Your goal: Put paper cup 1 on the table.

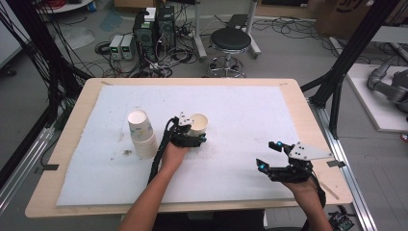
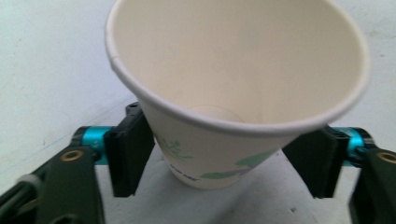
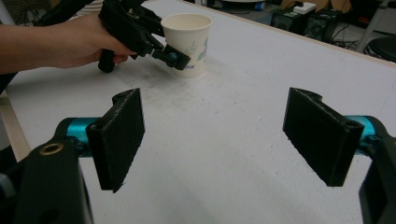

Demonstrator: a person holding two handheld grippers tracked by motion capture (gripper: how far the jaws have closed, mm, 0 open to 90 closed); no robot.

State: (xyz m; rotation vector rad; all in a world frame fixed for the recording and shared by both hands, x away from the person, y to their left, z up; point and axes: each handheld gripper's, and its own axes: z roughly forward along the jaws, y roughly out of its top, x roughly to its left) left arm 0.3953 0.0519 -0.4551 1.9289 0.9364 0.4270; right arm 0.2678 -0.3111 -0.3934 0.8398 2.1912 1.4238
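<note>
A white paper cup [image 1: 198,123] with a green print stands upright on the white mat [image 1: 240,103], just left of the table's middle. My left gripper [image 1: 192,136] reaches it from the near side, jaws on either side of its lower part. In the left gripper view the cup [image 2: 233,70] is close up between the pads of my left gripper [image 2: 224,163]; the left pad is at its wall and a small gap shows on the right. My right gripper [image 1: 269,155] hovers open and empty near the front right. The right gripper view looks past its own jaws [image 3: 219,140] to the cup [image 3: 187,39].
A stack of paper cups [image 1: 141,134] stands just left of the left hand, top cup tilted. The mat has dirty smudges [image 1: 126,153] near the stack. Beyond the table's far edge are a black stool [image 1: 230,41] and computer boxes with cables on the floor.
</note>
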